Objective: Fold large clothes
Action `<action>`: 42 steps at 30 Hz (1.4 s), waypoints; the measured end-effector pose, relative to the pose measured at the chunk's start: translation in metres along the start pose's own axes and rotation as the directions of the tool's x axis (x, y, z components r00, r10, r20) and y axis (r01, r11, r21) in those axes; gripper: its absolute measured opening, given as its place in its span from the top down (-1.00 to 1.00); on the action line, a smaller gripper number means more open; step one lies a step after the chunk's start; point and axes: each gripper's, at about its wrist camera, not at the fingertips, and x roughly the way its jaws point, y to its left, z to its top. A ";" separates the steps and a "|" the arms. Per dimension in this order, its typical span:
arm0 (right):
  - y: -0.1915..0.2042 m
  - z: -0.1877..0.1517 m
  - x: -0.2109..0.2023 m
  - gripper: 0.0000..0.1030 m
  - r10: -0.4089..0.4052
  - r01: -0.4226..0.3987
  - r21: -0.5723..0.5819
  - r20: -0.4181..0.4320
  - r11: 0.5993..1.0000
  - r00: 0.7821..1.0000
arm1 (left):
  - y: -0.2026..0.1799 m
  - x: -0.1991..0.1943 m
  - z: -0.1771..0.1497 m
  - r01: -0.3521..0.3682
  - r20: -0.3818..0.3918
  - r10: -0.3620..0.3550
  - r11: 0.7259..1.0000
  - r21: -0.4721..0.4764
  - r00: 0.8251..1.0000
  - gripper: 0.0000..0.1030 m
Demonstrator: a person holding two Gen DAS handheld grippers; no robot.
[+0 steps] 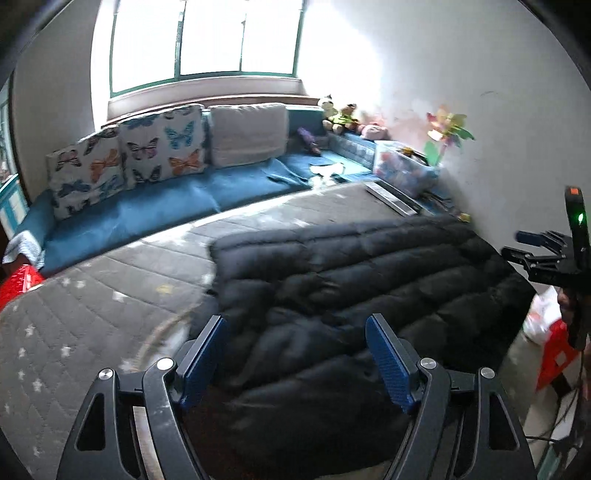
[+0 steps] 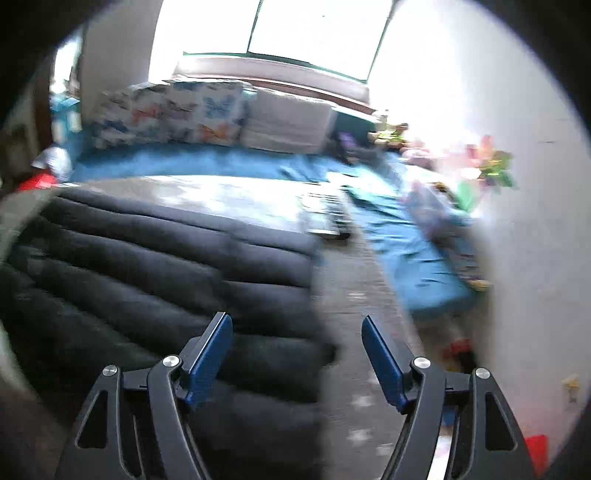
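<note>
Left wrist view.
- Left gripper [image 1: 295,354]: jaws spread wide, blue pads facing each other, nothing between them. It points down over the near part of the coat.
- Black quilted coat [image 1: 351,280]: large, puffy, laid flat on the grey mattress [image 1: 92,306]. It fills the space ahead of and beneath the spread jaws and runs on to the right. Its left edge lies just beyond the left pad.
- Right gripper [image 1: 532,247]: at the right edge of this view, over the coat's far right end, one blue pad showing, jaws apart, a green light on its body.
- Blue sofa cover [image 1: 147,218]: behind the mattress, under the window [image 1: 210,37].
- Butterfly cushions [image 1: 129,158] and a plain pale cushion [image 1: 249,134]: propped along the back.
- Soft toys [image 1: 340,116] and a paper flower [image 1: 448,129]: in the far right corner by the wall.
- Red stool [image 1: 554,358]: on the floor at right, a white bag touching it.

Right wrist view (blurred).
- Right gripper [image 2: 297,360]: jaws spread wide, empty.
- Black quilted coat [image 2: 147,266]: to the left and ahead. Its right edge falls between the jaws, so the left pad sits over the coat and the right pad over bare grey mattress [image 2: 351,295].
- Blue sofa cover [image 2: 221,162], butterfly cushions [image 2: 184,114], plain pale cushion [image 2: 288,122]: beyond, below the window [image 2: 314,29].
</note>
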 end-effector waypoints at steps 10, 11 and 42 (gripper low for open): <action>0.059 -0.036 0.058 -0.52 0.168 -0.166 0.025 -0.149 0.986 0.974 | -0.005 0.071 -0.054 0.026 -0.145 -0.033 0.998 -0.050 0.989 -0.56; 0.061 -0.041 0.062 -0.54 0.155 -0.155 0.016 -0.148 0.988 0.977 | -0.006 0.078 -0.059 0.019 -0.155 -0.025 0.999 -0.040 0.988 -0.57; 0.111 -0.087 -0.043 -0.54 0.063 -0.061 0.044 -0.037 0.997 0.997 | -0.058 -0.048 -0.119 -0.075 -0.039 0.074 0.997 -0.031 0.996 -0.64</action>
